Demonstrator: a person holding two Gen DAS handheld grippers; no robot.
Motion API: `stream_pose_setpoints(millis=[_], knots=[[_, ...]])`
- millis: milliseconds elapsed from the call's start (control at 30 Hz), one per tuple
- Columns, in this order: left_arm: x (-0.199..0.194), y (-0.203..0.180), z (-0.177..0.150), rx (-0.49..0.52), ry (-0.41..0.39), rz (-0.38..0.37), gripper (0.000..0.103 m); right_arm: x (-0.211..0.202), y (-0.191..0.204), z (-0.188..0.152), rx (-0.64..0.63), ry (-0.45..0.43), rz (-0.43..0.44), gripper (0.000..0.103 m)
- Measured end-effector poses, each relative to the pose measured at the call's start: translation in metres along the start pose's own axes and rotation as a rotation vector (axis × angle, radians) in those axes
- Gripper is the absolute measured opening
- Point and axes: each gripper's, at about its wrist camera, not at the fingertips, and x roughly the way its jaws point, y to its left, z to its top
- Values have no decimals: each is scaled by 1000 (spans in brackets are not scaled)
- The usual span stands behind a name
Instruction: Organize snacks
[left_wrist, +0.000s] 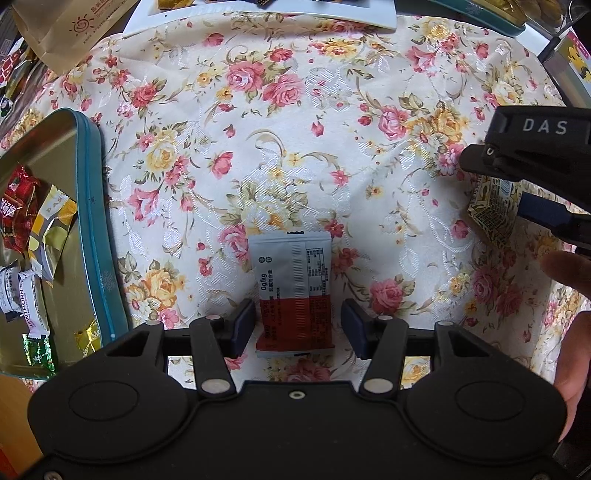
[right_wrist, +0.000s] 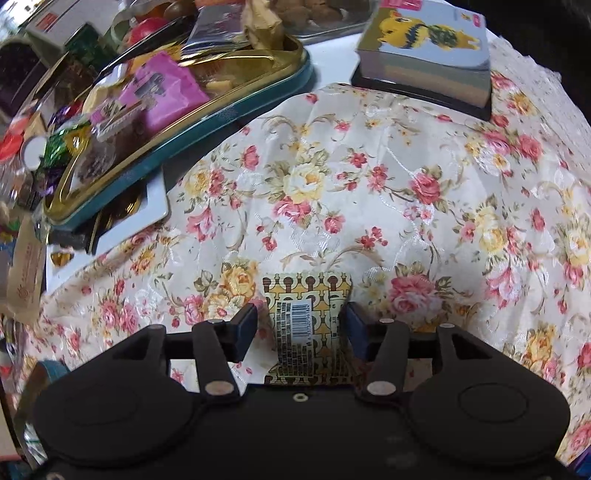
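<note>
Left wrist view. The left gripper (left_wrist: 298, 328) was recorded with its jaws spread apart, one pad on each side of a white-and-red snack packet (left_wrist: 293, 293). A gap was seen between each pad and the packet's long edges, so nothing was gripped. The packet was laid flat on the floral tablecloth (left_wrist: 295, 129), near the cloth's near edge, its red end towards the camera. At the cloth's left edge a teal-rimmed tin tray (left_wrist: 94, 229) was noted, with a gold interior holding a red wrapper (left_wrist: 18, 206), a yellow-and-white wrapper (left_wrist: 51, 229), white "Hawthorn" sweets (left_wrist: 26, 299) and a green foil piece (left_wrist: 38, 354). A tan paper bag (left_wrist: 70, 26) was logged at the far left corner and a white tray (left_wrist: 258, 16) at the far edge. At the right edge the right gripper (left_wrist: 532, 184) was seen side-on around a yellow patterned packet (left_wrist: 493, 218); from here it could not be told whether contact was made.

Right wrist view. The right gripper (right_wrist: 301, 328) was recorded with jaws parted, the yellow patterned packet (right_wrist: 308, 325) lying between the pads on the floral tablecloth (right_wrist: 369, 184), barcode uppermost. The right pad was just beside the packet's edge, the left pad stood apart; no clamping was evident. Beyond the cloth's far left edge a second teal-rimmed tin (right_wrist: 221, 110), filled with assorted snacks including a pink packet (right_wrist: 170, 92), was noted, resting partly on a white tray (right_wrist: 147, 210). A boxed item with a yellow cartoon figure (right_wrist: 424, 48) was listed at the far right corner.
</note>
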Motion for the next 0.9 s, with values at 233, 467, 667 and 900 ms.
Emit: stream_pose_setpoints(millis=[233,467,667,900], knots=[[-1,0,-3,0,-13,1,59,1,4,-3,-13,-39,-18,59],[-2,0,-7,5,-28,4,60,3,8,-8,-61,-91,-52,56],[-2,0,-9,4,-32,5,60,4,11,-7,-60,-80,-74,55],[-2,0,-9,8,-31,5,60,8,22,-9,-121,-75,-98,61]])
